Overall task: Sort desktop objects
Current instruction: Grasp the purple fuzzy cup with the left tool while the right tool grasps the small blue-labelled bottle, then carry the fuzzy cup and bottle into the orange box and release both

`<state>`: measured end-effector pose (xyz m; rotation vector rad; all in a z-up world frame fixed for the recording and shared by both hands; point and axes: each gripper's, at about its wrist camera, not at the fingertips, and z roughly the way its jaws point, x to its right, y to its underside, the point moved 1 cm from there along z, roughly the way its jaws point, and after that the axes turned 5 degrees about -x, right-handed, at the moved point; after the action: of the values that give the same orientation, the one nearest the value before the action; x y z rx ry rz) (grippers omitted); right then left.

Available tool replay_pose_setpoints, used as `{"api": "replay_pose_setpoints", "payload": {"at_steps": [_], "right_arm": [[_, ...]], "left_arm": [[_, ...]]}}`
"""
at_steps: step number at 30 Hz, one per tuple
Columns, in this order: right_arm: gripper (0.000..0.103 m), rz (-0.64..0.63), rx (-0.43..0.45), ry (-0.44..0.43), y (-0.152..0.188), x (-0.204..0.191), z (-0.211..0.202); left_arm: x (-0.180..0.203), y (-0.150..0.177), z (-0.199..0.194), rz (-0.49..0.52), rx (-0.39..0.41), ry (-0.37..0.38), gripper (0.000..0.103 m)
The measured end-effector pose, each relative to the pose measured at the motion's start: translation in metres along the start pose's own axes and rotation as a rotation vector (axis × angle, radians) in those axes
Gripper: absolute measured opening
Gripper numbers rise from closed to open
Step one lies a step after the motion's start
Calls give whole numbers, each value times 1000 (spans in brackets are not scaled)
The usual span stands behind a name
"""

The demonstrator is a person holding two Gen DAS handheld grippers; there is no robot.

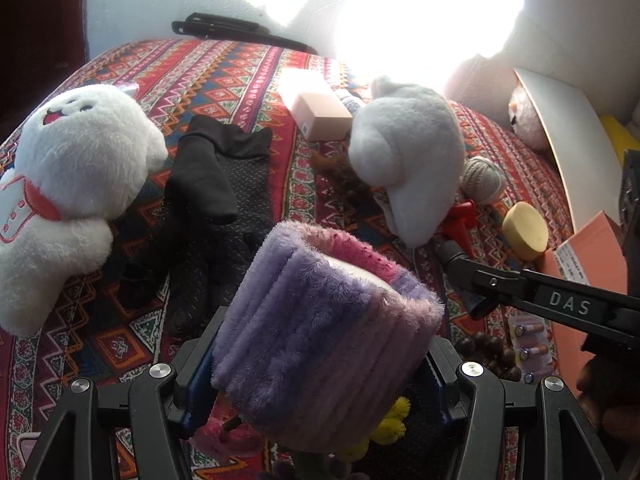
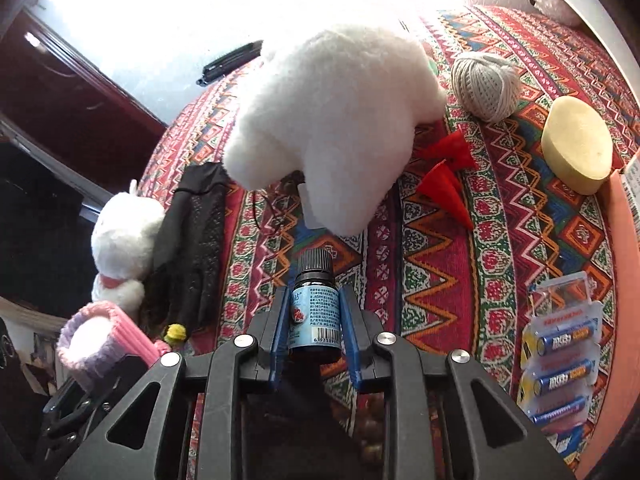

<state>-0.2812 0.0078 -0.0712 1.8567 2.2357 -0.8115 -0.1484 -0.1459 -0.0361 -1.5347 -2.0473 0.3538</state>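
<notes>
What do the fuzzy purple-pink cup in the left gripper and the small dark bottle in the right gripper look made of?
Fuzzy purple-pink cup: looks like chenille stems or plush coiled in ribs; matte, hairy fibres stand out along the rim. Soft, likely compressible.

Small dark bottle: dark body, glass or hard plastic, cannot tell which; glossy pale blue printed paper label with barcode; ribbed black cap, probably plastic.

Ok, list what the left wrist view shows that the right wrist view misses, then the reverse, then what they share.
Left only: the pink box and the right tool's arm reaching in.
Right only: the small dark bottle between the right tool's fingers.
Both: fuzzy purple-pink cup in the left tool, black gloves, yarn ball, battery pack.
</notes>
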Motion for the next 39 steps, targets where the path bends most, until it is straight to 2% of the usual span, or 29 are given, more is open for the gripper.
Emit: {"api": "replay_pose_setpoints", "payload": {"at_steps": [3,9,14,20,24,29,39], "right_arm": [[26,-44,63,18,15,-9,-30],[27,-95,148,-2,51,-3,-93],[27,-127,216,2,76,-1,-130],[27,-121,280,11,95,20,-178],[27,-95,317,11,102,40,-202],[27,-59,384,29,114,70,-238],[27,154,544,82,133,173,-308]], "left_arm": [[15,14,-8,13,32,-8,68],[50,38,-21,51,44,47,68],[81,47,-42,123,76,82,68],[115,51,-59,176,114,105,68],[148,55,-57,218,101,131,68],[205,58,-59,281,98,203,68],[317,62,-54,409,82,294,68]]}}
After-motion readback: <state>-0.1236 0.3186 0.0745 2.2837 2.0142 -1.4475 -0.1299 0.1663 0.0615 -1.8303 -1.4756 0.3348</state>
